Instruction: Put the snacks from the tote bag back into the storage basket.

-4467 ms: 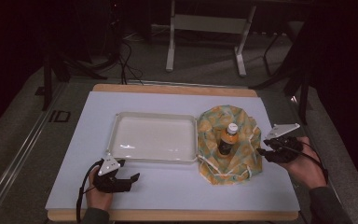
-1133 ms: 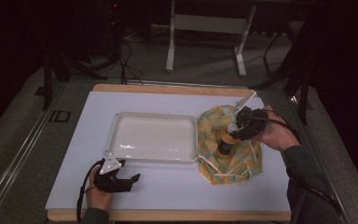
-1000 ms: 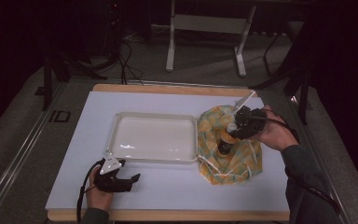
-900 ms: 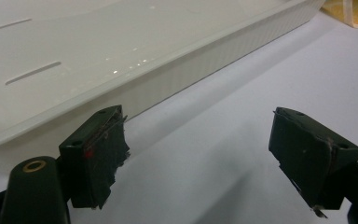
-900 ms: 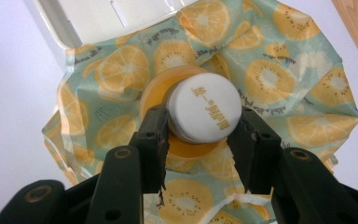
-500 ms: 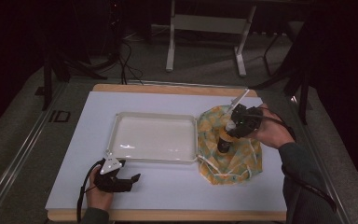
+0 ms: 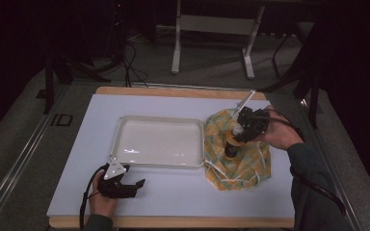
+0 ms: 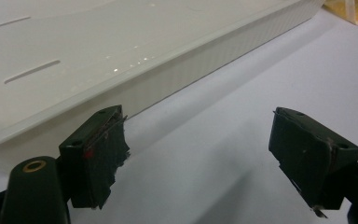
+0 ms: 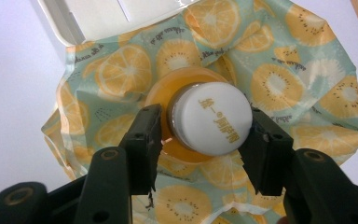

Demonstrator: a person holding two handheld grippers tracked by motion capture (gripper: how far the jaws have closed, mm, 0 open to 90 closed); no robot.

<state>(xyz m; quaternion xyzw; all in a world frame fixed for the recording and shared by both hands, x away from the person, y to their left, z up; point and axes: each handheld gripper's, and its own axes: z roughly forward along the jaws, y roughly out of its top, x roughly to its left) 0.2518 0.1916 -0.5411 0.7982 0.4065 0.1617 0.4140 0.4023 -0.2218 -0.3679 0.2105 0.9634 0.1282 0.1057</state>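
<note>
Right tool (image 9: 205, 135) astride bottle cap (image 9: 212, 118), narrow gaps both sides

We see a wooden-edged bench (image 7: 183, 222) topped with a white sheet (image 7: 173, 192), on which a shallow white tray (image 7: 158, 143) lies near the middle and, just beside its right end, a spread fruit-patterned cloth (image 7: 250, 166) lies with an orange bottle (image 7: 232, 144) upright on it.

Bare table (image 7: 183, 192) before tray (image 7: 158, 144)
</note>
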